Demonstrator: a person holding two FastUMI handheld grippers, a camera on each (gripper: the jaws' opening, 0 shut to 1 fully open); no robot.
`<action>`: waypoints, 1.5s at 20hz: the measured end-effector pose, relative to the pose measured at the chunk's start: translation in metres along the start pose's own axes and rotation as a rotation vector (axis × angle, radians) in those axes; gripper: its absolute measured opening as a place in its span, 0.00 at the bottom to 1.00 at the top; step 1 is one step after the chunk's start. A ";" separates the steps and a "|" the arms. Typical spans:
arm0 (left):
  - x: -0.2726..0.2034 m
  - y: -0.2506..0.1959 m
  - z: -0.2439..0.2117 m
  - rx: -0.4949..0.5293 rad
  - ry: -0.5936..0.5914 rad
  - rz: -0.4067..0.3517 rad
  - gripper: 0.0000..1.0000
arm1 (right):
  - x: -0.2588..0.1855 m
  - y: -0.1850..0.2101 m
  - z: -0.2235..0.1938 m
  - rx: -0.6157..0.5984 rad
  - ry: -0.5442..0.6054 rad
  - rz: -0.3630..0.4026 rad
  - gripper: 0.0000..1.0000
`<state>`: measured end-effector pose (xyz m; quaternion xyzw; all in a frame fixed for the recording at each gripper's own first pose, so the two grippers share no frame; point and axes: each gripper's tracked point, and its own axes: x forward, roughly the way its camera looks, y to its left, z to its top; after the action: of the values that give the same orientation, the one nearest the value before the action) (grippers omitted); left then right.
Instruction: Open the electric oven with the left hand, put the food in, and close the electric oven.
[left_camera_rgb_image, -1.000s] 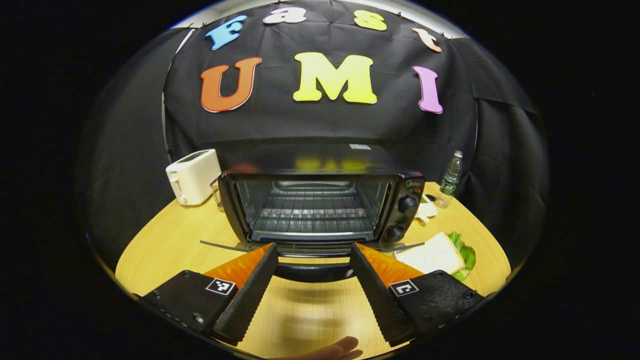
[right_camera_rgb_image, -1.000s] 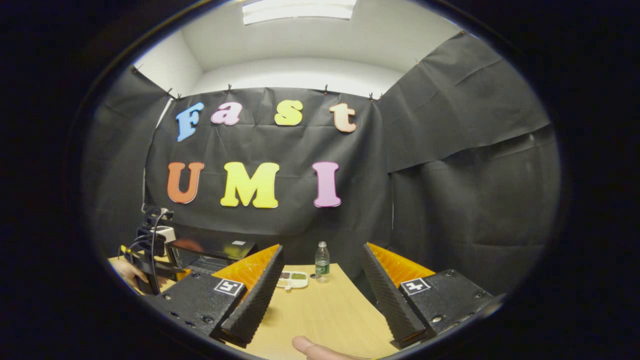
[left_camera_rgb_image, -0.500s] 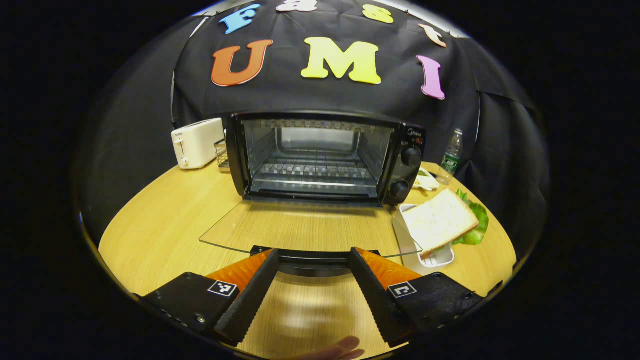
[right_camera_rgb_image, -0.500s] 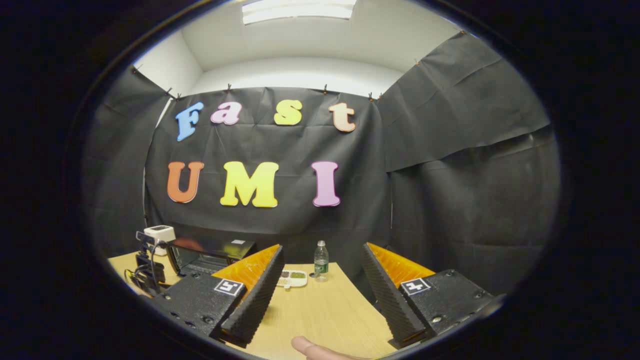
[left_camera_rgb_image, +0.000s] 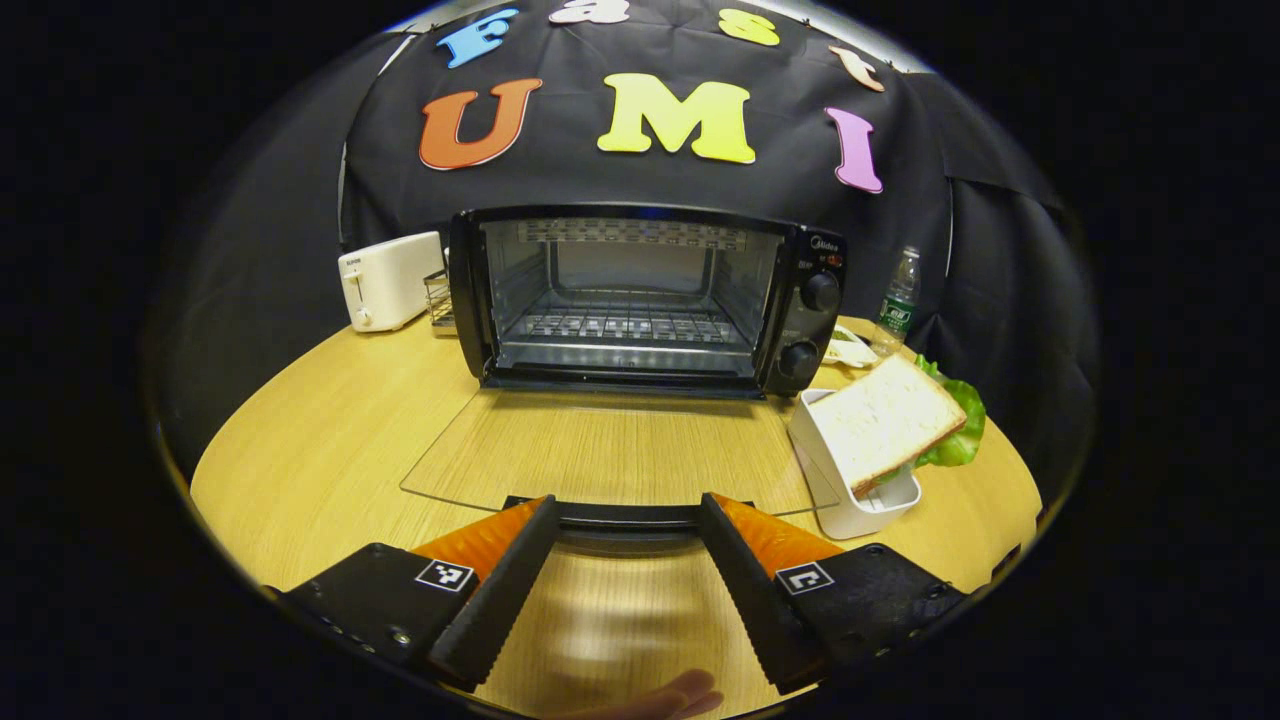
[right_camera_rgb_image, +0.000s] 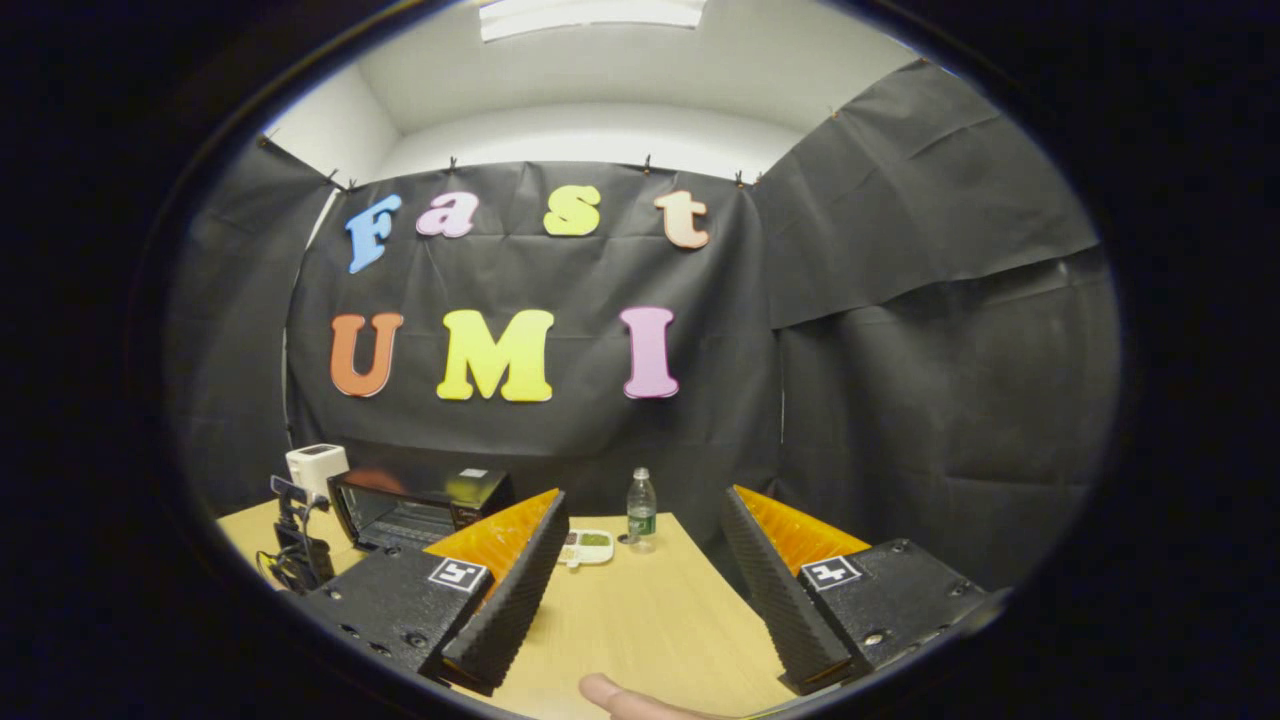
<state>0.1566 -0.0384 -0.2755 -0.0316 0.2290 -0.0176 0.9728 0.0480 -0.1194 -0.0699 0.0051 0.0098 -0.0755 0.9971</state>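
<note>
On the round wooden worktop (left_camera_rgb_image: 330, 440), largest of all: black electric oven (left_camera_rgb_image: 640, 295) at the far middle, cavity open, wire rack (left_camera_rgb_image: 625, 325) level inside, two knobs (left_camera_rgb_image: 808, 325) stacked on its right panel. Hinged down flat toward the camera, glass oven door (left_camera_rgb_image: 600, 445), wood grain visible through it, dark door handle (left_camera_rgb_image: 625, 515) along its near edge. Left of the oven, just beside it, white toaster (left_camera_rgb_image: 388, 280). Right of the oven, near the door's right edge, white tray (left_camera_rgb_image: 835, 480) carrying the food: a slice of bread (left_camera_rgb_image: 880, 420) tilted across the tray's rim, green lettuce (left_camera_rgb_image: 955, 430) beneath and behind it. Behind the food, near the cloth wall, upright plastic bottle (left_camera_rgb_image: 898, 300).

At the bottom of the left gripper view, left gripper (left_camera_rgb_image: 625, 560), jaws apart, tips reaching up to either end of the door handle, contact not discernible. Below, at the frame edge, a fingertip (left_camera_rgb_image: 680, 695) of the holding hand.

In the right gripper view, right gripper (right_camera_rgb_image: 640, 590) held above bare worktop, well apart from the oven, jaws apart and holding nothing; oven and toaster small at far left, left gripper as a dark shape with cables in front of them, bottle upright at mid-distance, small white dish (right_camera_rgb_image: 588, 546) just left of it.
</note>
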 end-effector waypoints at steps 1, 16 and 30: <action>-0.009 -0.001 0.011 0.001 -0.029 0.000 0.94 | 0.006 0.001 -0.001 -0.001 0.016 0.001 0.96; -0.187 0.031 0.166 -0.003 -0.424 0.046 0.93 | 0.135 0.091 -0.093 0.052 0.511 0.327 0.97; -0.212 0.029 0.175 0.086 -0.495 0.108 0.93 | 0.176 0.164 -0.242 0.234 1.156 0.542 0.90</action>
<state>0.0453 0.0104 -0.0267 0.0187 -0.0155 0.0331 0.9992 0.2419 0.0194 -0.3143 0.1557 0.5351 0.1930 0.8076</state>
